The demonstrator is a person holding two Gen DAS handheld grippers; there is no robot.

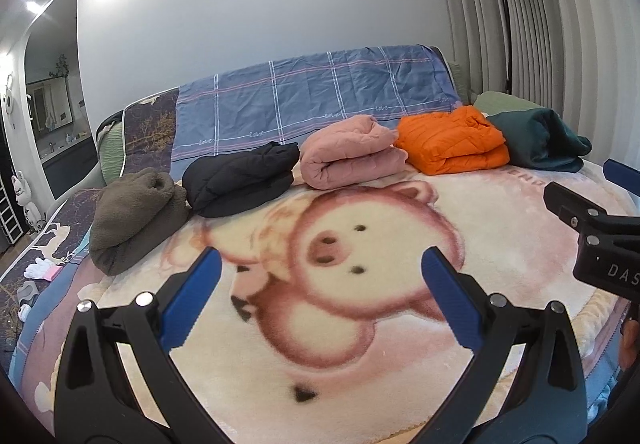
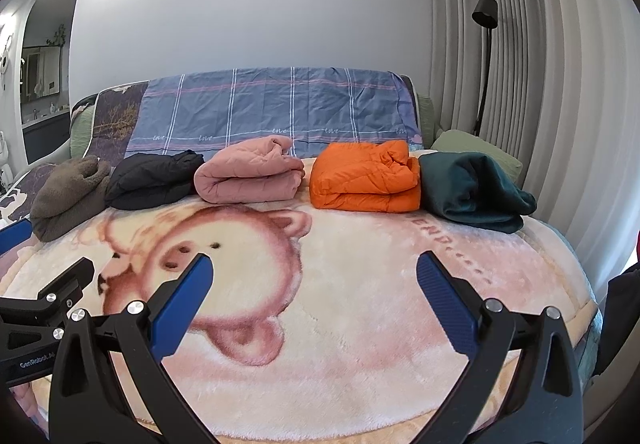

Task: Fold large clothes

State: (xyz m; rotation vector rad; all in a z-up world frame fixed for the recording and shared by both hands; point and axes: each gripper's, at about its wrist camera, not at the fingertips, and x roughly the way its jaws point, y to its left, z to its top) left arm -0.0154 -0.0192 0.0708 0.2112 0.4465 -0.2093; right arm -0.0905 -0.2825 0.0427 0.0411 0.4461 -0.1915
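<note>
Risk: my left claw (image 1: 320, 272) and right claw (image 2: 314, 276), both spread empty, could topple the folded orange quilted jacket (image 2: 366, 178) if swung carelessly.

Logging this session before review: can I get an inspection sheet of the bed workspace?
Surface: pig-print blanket, nothing lying on its near half.
Job's things: five folded garments in a row at the far edge: brown fleece, black jacket, pink jacket, orange jacket, teal garment.
Clutter: white gloves on the bed's left edge.
Grippers: left tongs open; right tongs open; both hold nothing.
Cables: nothing seen.
Surroundings: plaid sheet, floor lamp, curtains.
</note>
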